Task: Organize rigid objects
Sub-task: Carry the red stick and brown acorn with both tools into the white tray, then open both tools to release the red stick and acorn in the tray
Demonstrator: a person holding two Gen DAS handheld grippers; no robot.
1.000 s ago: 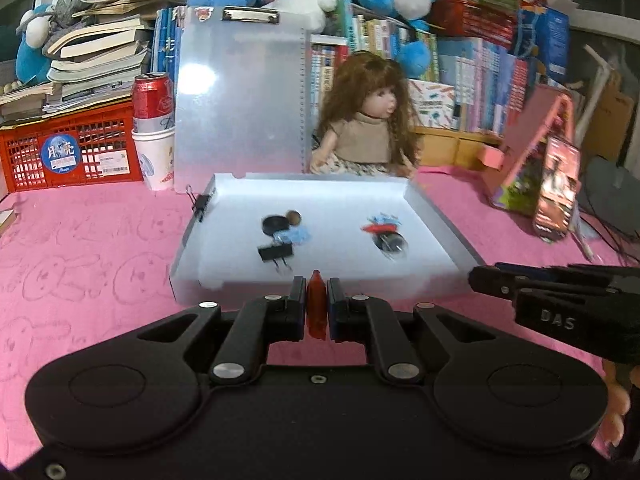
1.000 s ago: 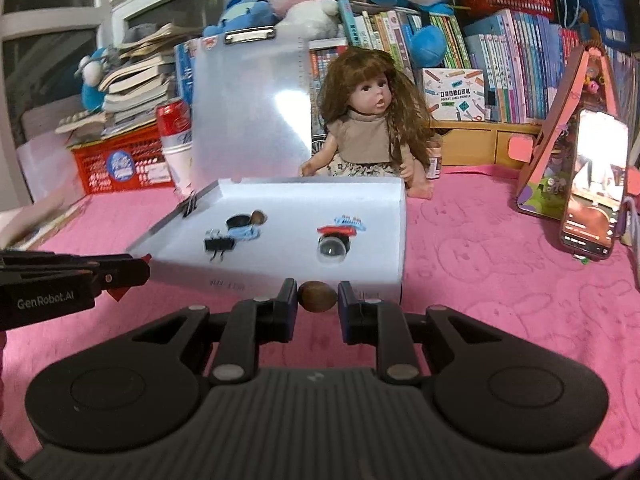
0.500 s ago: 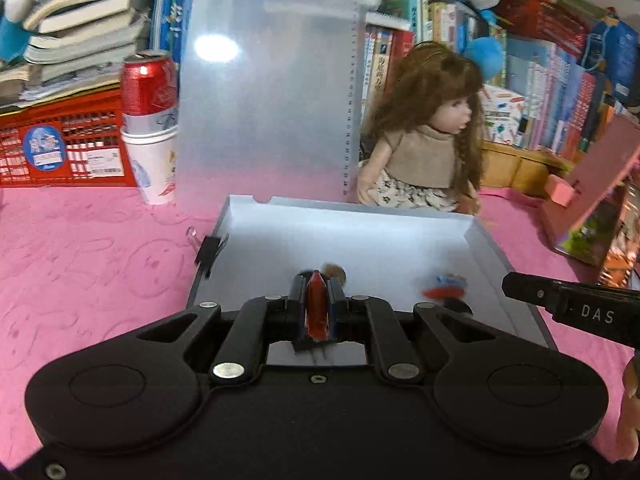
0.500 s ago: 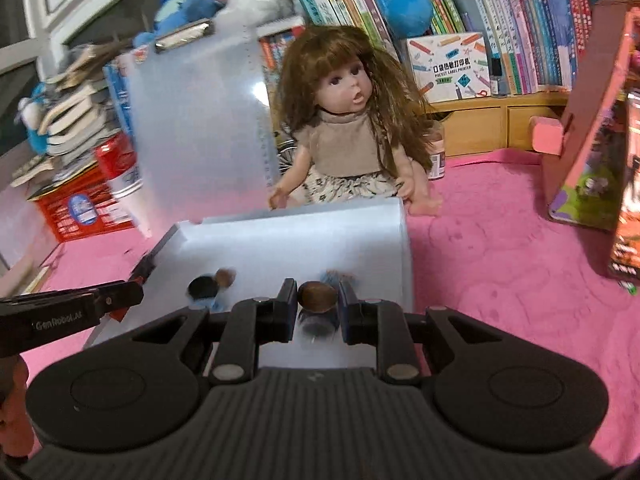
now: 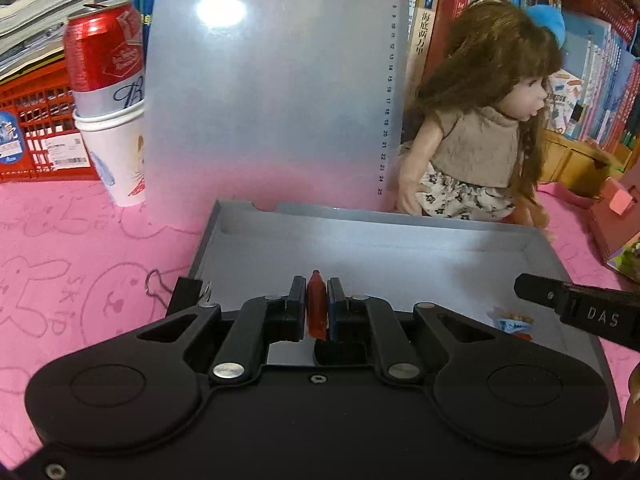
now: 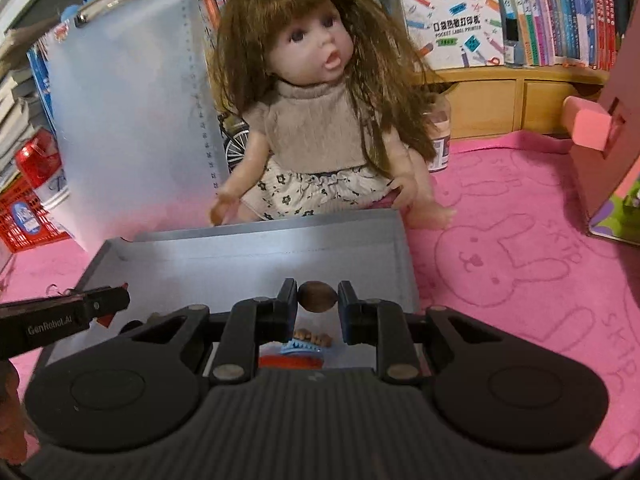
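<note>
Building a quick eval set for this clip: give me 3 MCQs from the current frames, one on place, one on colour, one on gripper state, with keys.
1. Where is the right gripper holding its load?
A. Over the grey tray
B. Over the red crate
C. Behind the doll

2. What colour is the thin piece in the left gripper?
A. Green
B. Red-orange
C. White

3. What state is the right gripper in?
A. Wide open, nothing in it
B. Shut on a brown nut
C. Shut on a soda can

Key: 1 A, the grey tray floor lies right beyond and under its fingertips. 2 B, the red-orange piece stands pinched between the left fingers. 3 B, the brown nut sits squeezed between both pads.
</note>
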